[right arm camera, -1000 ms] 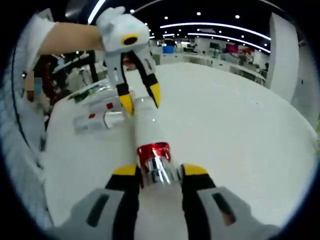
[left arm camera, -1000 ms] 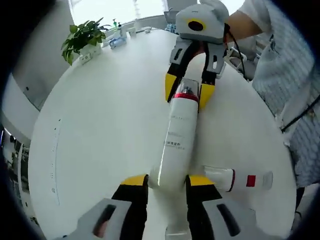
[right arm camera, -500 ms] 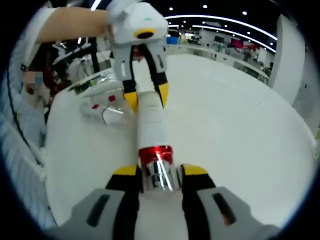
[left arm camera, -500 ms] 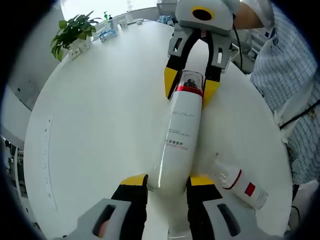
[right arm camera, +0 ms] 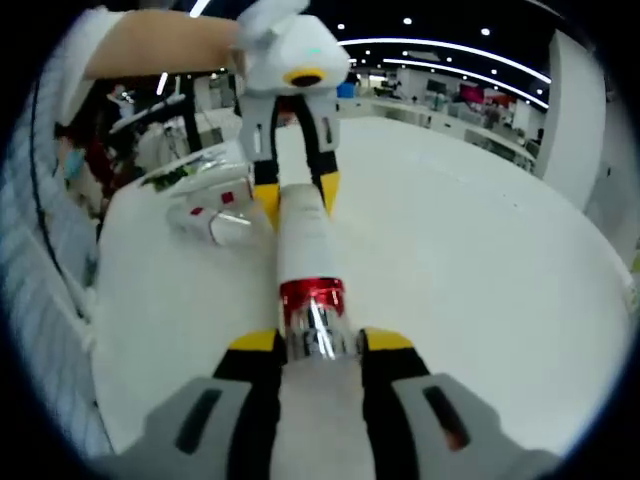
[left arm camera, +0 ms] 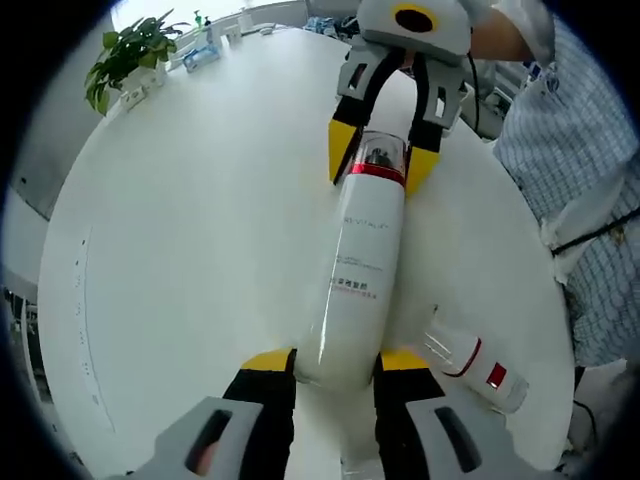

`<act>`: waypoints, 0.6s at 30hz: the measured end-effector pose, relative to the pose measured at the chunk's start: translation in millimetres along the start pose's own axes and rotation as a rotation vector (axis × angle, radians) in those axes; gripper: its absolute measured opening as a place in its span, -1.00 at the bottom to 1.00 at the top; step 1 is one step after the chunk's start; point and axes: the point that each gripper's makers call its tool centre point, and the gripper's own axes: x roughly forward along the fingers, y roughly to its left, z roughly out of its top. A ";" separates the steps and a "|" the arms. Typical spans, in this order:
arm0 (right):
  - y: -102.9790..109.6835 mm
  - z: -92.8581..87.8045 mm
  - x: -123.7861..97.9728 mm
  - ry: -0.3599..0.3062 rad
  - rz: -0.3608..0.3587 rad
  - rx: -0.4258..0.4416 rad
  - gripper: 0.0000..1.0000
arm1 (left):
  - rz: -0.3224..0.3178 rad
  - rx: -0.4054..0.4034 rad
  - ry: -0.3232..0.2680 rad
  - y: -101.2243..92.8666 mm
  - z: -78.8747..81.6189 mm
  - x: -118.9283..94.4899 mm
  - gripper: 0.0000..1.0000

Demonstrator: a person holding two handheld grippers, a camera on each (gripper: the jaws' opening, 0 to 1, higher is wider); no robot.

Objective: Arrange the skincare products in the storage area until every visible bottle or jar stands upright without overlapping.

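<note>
A tall white bottle (left arm camera: 360, 260) with a red band and clear cap is held level above the round white table (left arm camera: 190, 230). My left gripper (left arm camera: 335, 362) is shut on its base. My right gripper (right arm camera: 318, 342) is shut on its cap end, the red band (right arm camera: 311, 296) just beyond the jaws. The right gripper (left arm camera: 382, 160) comes in from the top of the left gripper view; the left gripper (right arm camera: 297, 192) shows far off in the right gripper view. A smaller white bottle (left arm camera: 470, 362) with a red label lies on its side on the table, also seen as the lying bottle (right arm camera: 222, 215).
A potted green plant (left arm camera: 130, 62) and small items (left arm camera: 200, 52) stand at the table's far edge. A person's checked sleeve (left arm camera: 570, 170) is along the right side. A clear packet (right arm camera: 195, 178) lies beyond the lying bottle. An office room with ceiling lights stretches behind.
Both views have shifted slightly as the hands moved; the tall bottle stays held between both grippers, and the small lying bottle keeps its place on the table.
</note>
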 end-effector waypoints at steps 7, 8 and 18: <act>-0.8 4.3 -0.9 0.009 -0.004 0.053 -0.45 | 0.008 -0.033 -0.031 -0.4 -0.1 0.2 -0.41; -0.2 5.3 -1.9 0.004 0.009 0.086 -0.46 | 0.010 -0.039 -0.041 -0.4 -0.7 0.1 -0.41; -8.0 43.9 -21.3 -0.041 0.070 0.083 -0.47 | 0.038 -0.142 -0.178 -0.3 1.5 0.7 -0.40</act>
